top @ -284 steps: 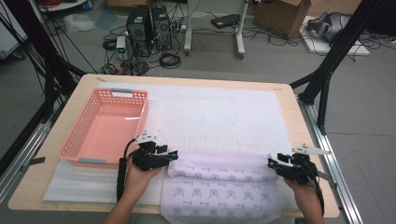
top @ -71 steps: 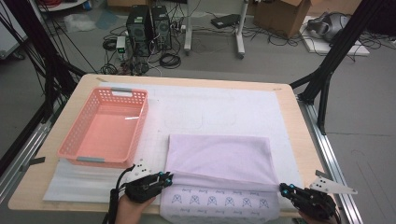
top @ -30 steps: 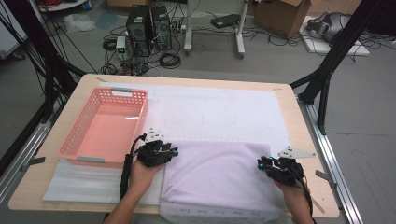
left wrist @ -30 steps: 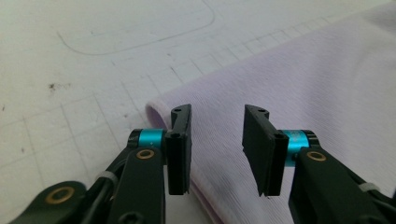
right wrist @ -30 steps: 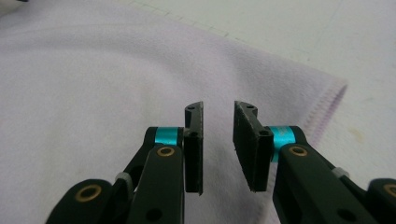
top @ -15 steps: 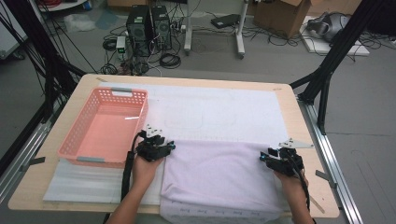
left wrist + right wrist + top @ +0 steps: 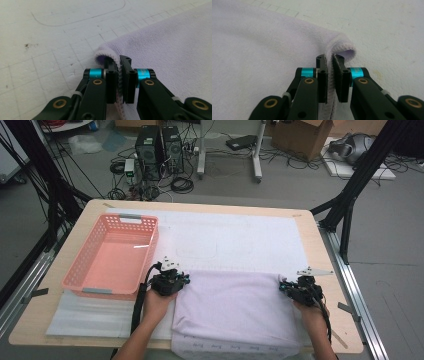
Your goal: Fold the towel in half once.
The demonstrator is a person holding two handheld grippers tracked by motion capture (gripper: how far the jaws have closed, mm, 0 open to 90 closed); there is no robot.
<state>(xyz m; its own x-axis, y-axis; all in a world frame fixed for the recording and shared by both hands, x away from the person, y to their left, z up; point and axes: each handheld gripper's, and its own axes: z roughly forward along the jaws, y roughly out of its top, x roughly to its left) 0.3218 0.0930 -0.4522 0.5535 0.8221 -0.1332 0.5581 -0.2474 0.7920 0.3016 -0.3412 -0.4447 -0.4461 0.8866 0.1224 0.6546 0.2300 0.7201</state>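
A lilac towel (image 7: 235,312) lay on the white mat (image 7: 240,240) at the near edge of the counter (image 7: 325,250), right of the middle, with a printed under-layer showing along its near hem. The left tool (image 7: 171,281) had its jaws pinched on the towel's far-left corner, and the right tool (image 7: 295,290) was pinched likewise on the far-right corner. In the left gripper view the stitched hem ran between the pads of the left tool (image 7: 119,75), with the corner curling over the tips; the right gripper view showed the same at the right tool (image 7: 329,75).

The towel (image 7: 175,45) looked soft, light and limp, a terry cloth that would likely sag between two holds and drag on the mat rather than slide. The corners, on the stitched hem, seemed the soundest places to hold, since the doubled edge gave the pads something thick to bite.

Its long axis ran left to right, parallel with the near edge of the counter, and the held edge faced the far side. How many layers each tool held could not be told with certainty. A pink basket (image 7: 112,257) stood near the left edge, empty.
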